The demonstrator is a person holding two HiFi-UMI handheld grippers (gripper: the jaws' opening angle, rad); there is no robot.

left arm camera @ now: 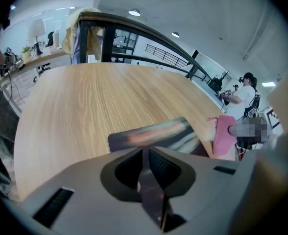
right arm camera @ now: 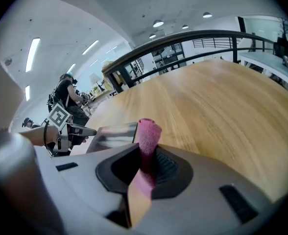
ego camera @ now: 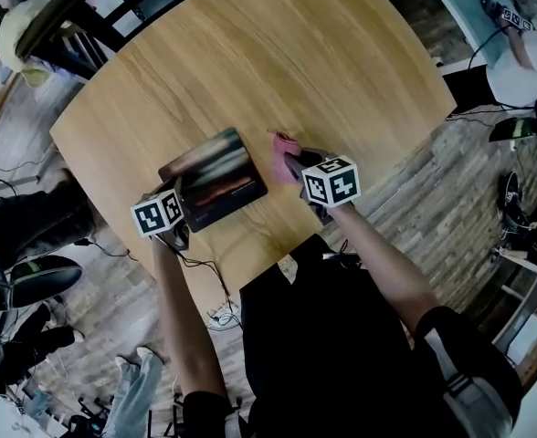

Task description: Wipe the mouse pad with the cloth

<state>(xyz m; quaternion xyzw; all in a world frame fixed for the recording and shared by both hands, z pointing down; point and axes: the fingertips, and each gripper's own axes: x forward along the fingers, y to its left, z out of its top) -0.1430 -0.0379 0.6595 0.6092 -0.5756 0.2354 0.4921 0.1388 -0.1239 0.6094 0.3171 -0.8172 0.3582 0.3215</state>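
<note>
Head view: wooden table [ego camera: 250, 53]. The mouse pad [ego camera: 215, 179], dark with a reddish print, sits near the table's near edge. The left gripper [ego camera: 179, 210] is at the pad's near left corner. The right gripper [ego camera: 293, 164] is just right of the pad, with the pink cloth [ego camera: 282, 143] sticking out at its tip. I cannot tell whether the cloth touches the pad.

Left gripper view: the left gripper [left arm camera: 147, 156] has its jaws nearly together, pinching the thin dark edge of the mouse pad [left arm camera: 154, 133]. The rest of the pad runs away over the table [left arm camera: 100, 97]. The cloth [left arm camera: 224, 134] stands at the pad's right side. A person [left arm camera: 244, 94] stands in the far background.

Right gripper view: the right gripper [right arm camera: 146, 158] has its jaws closed narrowly on the cloth [right arm camera: 149, 131], whose rolled end pokes up above them. The mouse pad [right arm camera: 115, 132] is just left of the cloth. The left gripper [right arm camera: 78, 130] is at the pad's left end.
</note>
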